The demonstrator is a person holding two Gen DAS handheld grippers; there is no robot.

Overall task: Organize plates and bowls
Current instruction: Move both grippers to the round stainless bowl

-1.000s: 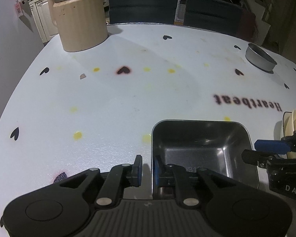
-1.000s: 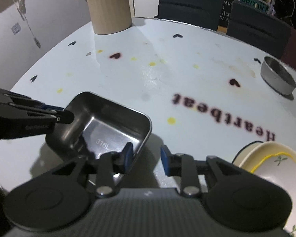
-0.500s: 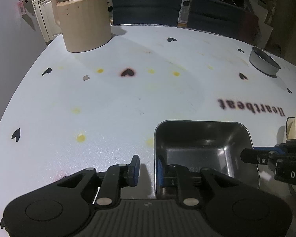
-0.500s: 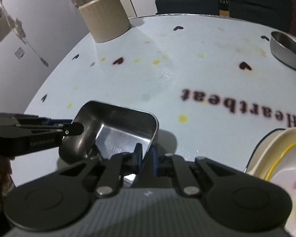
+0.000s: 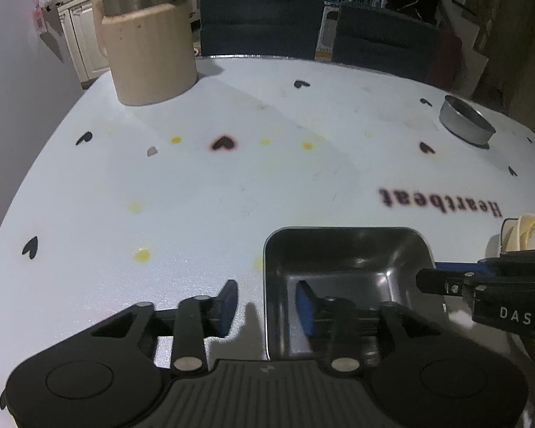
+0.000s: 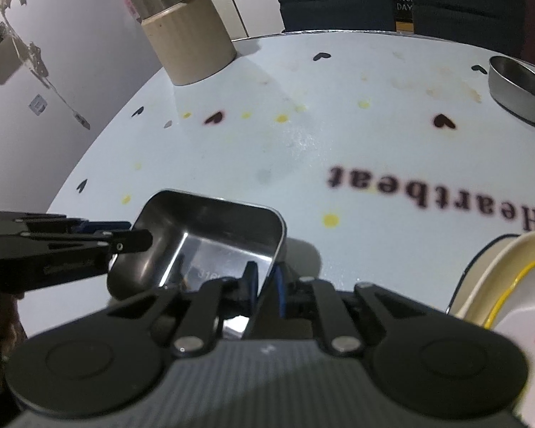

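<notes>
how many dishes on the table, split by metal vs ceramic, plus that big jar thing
Metal dishes: 2, the square steel tray and the round steel bowl.
Ceramic dishes: at least 2, a stack at the right edge; the exact number cannot be told.
Canisters: 1, the beige canister.
Total: at least 5.

Table (image 5: 232,196): I see white, with black hearts, yellow dots.
Square tray (image 5: 346,260): dark shiny steel.
Round tin (image 5: 465,125): silver.
Plate (image 6: 510,303): cream, yellow rim.
Canister (image 5: 149,60): beige.
</notes>
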